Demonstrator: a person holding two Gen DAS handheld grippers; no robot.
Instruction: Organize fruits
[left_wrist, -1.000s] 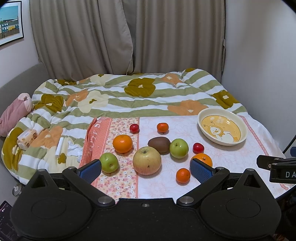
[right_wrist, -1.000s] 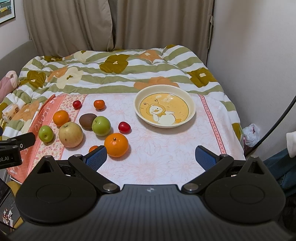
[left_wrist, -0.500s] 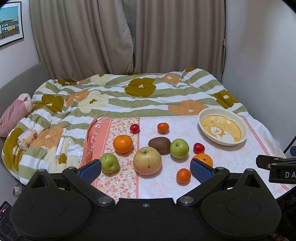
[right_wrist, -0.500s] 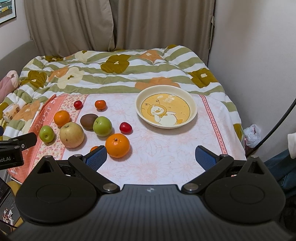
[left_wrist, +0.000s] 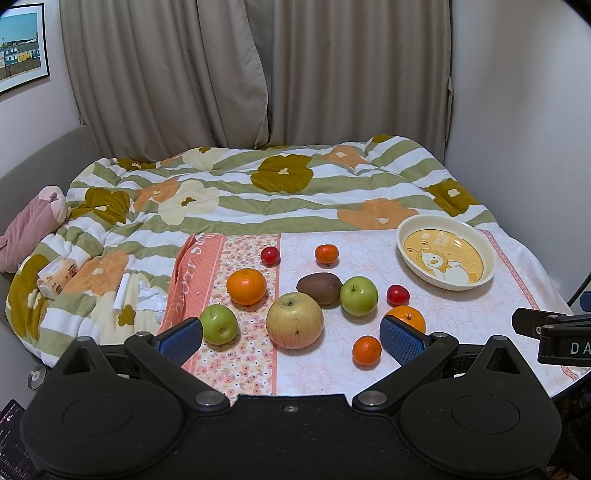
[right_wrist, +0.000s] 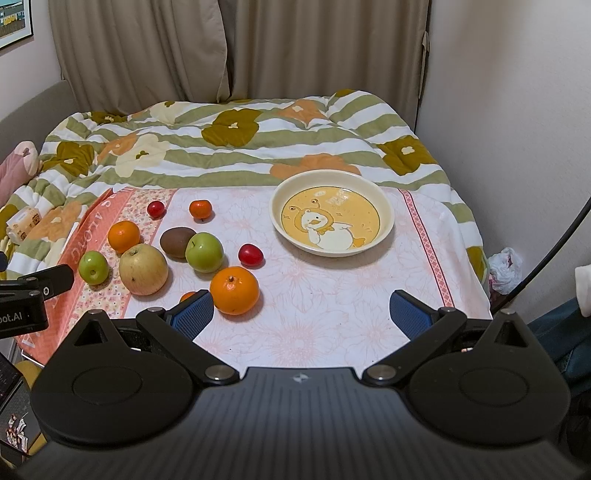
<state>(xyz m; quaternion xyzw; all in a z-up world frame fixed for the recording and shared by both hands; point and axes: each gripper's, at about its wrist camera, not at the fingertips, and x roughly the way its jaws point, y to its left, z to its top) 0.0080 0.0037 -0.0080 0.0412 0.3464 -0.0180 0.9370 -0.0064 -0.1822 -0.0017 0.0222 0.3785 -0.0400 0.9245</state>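
Observation:
Fruit lies loose on a pink floral cloth (left_wrist: 436, 306): a big yellow apple (left_wrist: 294, 319), two green apples (left_wrist: 358, 296) (left_wrist: 218, 324), a kiwi (left_wrist: 319, 288), two oranges (left_wrist: 246, 286) (right_wrist: 234, 290), small mandarins (left_wrist: 366, 350) and two small red fruits (left_wrist: 398, 294). An empty cream bowl (right_wrist: 384, 206) with a duck picture sits at the far right. My left gripper (left_wrist: 290, 337) hovers open near the cloth's front edge, holding nothing. My right gripper (right_wrist: 301, 314) is open too, empty, right of the fruit cluster and short of the bowl.
A green-striped flowered quilt (left_wrist: 258, 192) covers the bed behind the cloth. A pink plush (left_wrist: 29, 225) and a tissue pack (left_wrist: 57, 277) lie at the left. Curtains hang behind, and a wall (right_wrist: 517, 129) rises close on the right.
Both views have crept slightly forward and up; the fruit and bowl lie where they were. Both grippers stay open.

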